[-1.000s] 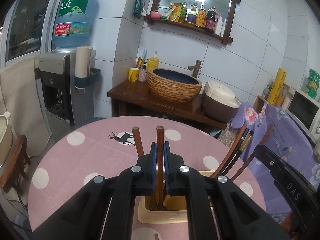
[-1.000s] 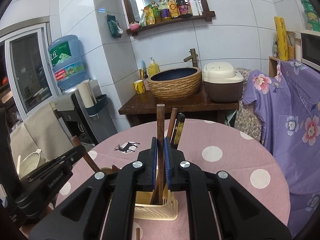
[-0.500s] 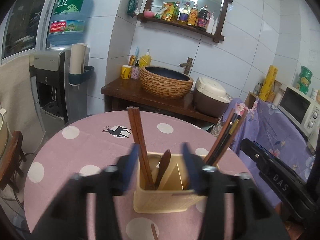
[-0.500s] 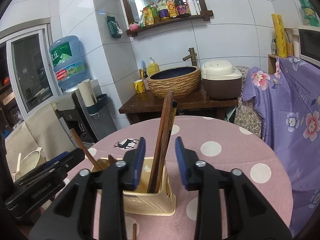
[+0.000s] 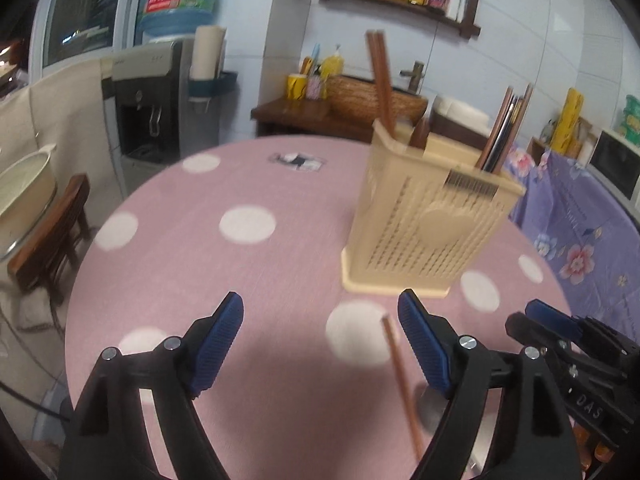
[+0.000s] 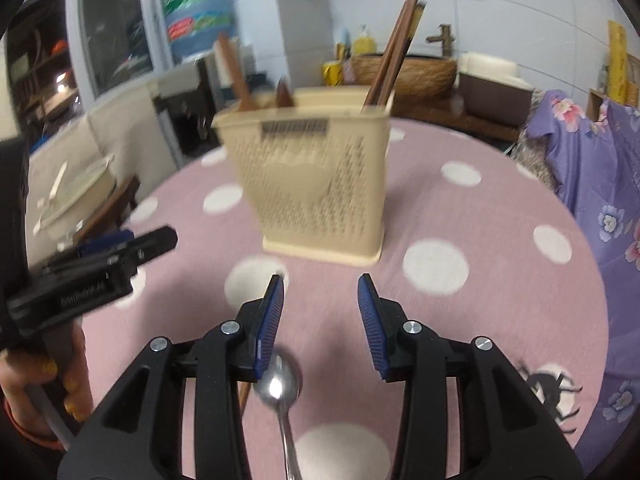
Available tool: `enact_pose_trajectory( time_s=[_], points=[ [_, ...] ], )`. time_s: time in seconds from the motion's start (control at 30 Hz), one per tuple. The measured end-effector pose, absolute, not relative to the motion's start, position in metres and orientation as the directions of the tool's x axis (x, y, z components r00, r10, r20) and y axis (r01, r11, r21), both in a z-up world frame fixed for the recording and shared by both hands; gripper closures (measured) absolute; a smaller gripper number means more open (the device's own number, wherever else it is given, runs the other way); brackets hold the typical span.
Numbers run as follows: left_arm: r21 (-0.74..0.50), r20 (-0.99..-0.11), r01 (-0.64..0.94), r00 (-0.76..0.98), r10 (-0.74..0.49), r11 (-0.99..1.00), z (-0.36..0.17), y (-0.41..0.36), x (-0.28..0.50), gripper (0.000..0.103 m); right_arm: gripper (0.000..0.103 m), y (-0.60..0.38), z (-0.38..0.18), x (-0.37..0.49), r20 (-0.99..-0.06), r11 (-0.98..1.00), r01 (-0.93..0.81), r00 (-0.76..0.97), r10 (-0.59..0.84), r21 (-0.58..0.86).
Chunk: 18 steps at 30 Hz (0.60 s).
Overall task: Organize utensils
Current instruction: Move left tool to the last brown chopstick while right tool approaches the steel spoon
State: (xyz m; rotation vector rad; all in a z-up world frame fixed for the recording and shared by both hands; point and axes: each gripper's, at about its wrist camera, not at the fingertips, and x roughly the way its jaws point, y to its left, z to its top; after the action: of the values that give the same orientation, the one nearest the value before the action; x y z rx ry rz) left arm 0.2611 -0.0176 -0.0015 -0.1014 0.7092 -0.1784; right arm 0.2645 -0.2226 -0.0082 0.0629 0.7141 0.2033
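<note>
A beige slotted utensil holder point(image 5: 428, 220) point(image 6: 316, 184) stands on the pink dotted table, with brown chopsticks point(image 5: 382, 80) point(image 6: 394, 52) sticking up out of it. My left gripper point(image 5: 320, 336) hovers low over the cloth in front of the holder, its jaws opening wide and empty. One loose brown chopstick point(image 5: 400, 376) lies on the cloth just inside its right finger. My right gripper point(image 6: 320, 312) is also low, jaws opening, nothing pressed between them. A metal spoon point(image 6: 280, 384) lies on the table under its left finger. Each gripper shows at the other view's edge.
The round table point(image 5: 208, 264) ends close on the left, where a wooden chair point(image 5: 52, 232) with a pale basin stands. A purple flowered cloth point(image 6: 592, 184) covers furniture on the right. A water dispenser point(image 5: 156, 92) and sink counter stand behind. A person's hand point(image 6: 28, 400) holds the left gripper.
Both grippers let go of the chopsticks, which now stand in the holder, opened their jaws and dropped back and down from above the holder to just over the cloth in front of it.
</note>
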Motion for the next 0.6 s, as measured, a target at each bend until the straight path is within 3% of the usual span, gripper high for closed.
enact_pose_trajectory(
  time_s=[0.27,0.6],
  points=[
    [-0.137,-0.675,0.074,0.723,-0.148,0.988,-0.028,0.004,0.235,0.024,0.064,-0.201,-0.067,0.227,-0.735,0.963,-0.245,0.633,0.244,0.108],
    [-0.157,-0.685,0.071,0.711,-0.160,0.985,-0.037,0.009,0.219,0.024,0.063,-0.190,-0.082,0.213,-0.759,0.961,-0.270,0.613,0.220,0.061]
  ],
)
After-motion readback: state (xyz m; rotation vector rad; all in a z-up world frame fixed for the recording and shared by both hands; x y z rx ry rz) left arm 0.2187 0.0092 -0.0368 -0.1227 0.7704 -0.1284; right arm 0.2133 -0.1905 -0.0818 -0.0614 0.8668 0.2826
